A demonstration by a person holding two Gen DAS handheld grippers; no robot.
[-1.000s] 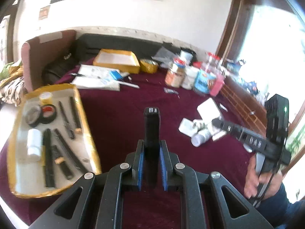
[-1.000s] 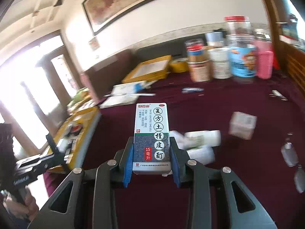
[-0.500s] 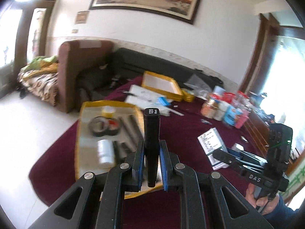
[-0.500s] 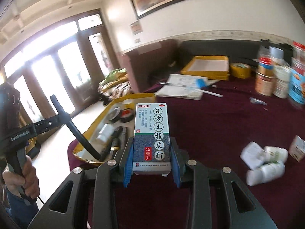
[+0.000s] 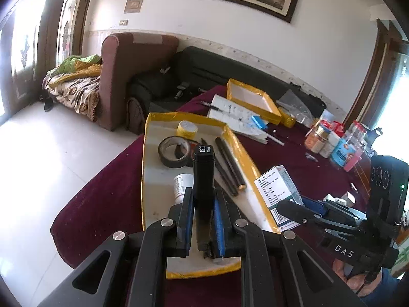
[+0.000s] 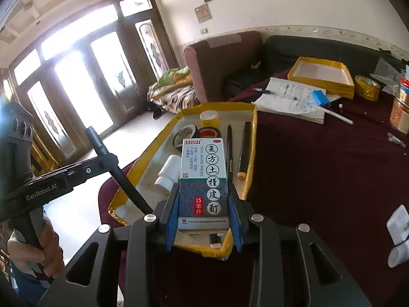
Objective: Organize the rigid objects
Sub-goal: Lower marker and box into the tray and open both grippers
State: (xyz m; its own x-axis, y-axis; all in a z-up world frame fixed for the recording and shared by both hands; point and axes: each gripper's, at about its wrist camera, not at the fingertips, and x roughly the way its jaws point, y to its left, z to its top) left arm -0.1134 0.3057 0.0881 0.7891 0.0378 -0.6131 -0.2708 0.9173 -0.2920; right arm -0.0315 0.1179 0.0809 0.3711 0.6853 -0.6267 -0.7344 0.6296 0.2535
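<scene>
The left gripper point(image 5: 203, 220) was clamped on a black pen point(image 5: 203, 176) and the right gripper point(image 6: 203, 220) on a medicine box point(image 6: 203, 184) — both held above the yellow tray point(image 5: 147, 153) of pens and tape rolls on the maroon table point(image 6: 319, 166)

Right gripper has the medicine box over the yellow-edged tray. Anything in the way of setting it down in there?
Partly. The medicine box, clamped in the right gripper, hangs over the tray. Below and ahead lie a white bottle, tape rolls and dark pens; bare floor shows at the near end.
</scene>
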